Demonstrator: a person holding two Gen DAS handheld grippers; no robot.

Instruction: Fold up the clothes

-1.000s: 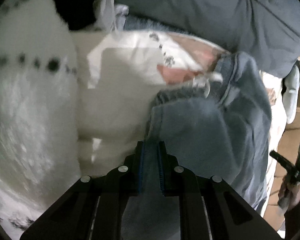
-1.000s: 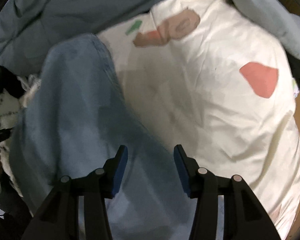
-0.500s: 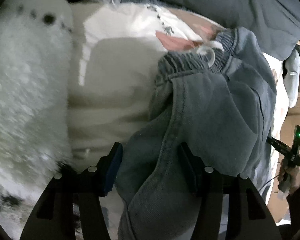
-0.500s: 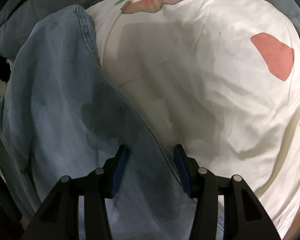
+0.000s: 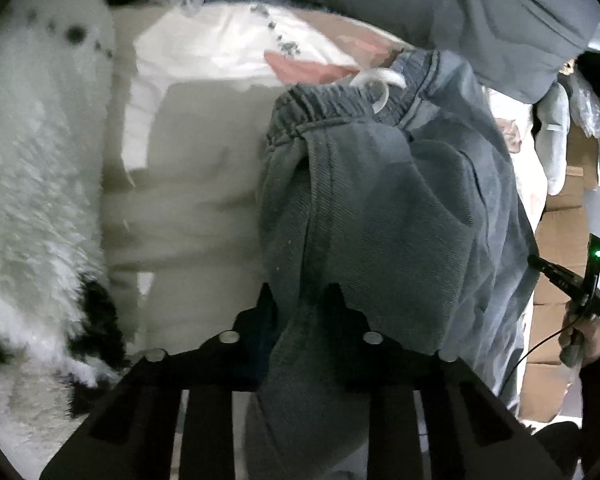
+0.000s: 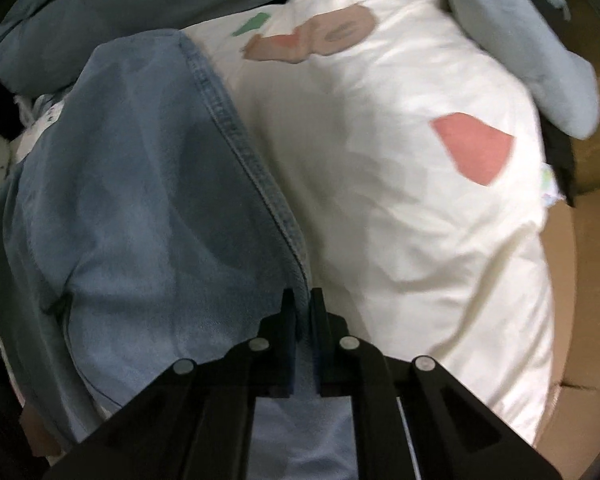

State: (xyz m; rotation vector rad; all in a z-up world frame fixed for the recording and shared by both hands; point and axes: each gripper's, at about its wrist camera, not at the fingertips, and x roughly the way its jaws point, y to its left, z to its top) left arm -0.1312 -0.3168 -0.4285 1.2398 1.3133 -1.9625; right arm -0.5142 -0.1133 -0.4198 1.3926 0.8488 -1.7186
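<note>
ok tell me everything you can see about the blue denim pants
The blue denim pants are faded, soft-looking denim with a gathered elastic waistband and a white drawstring. They lie crumpled on a white printed sheet, a stitched seam running along one edge. The left gripper is closing on a bunched fold near the waistband; the right gripper is shut on the seamed edge.

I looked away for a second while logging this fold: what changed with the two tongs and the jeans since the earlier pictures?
Both tongs took hold. The right tongs, open a second ago, are shut on the seamed edge of the blue jeans. The left tongs opened wide, then came in on a bunched fold below the waistband; they are closing on it now. The white quilt and fluffy blanket lie as before.
</note>
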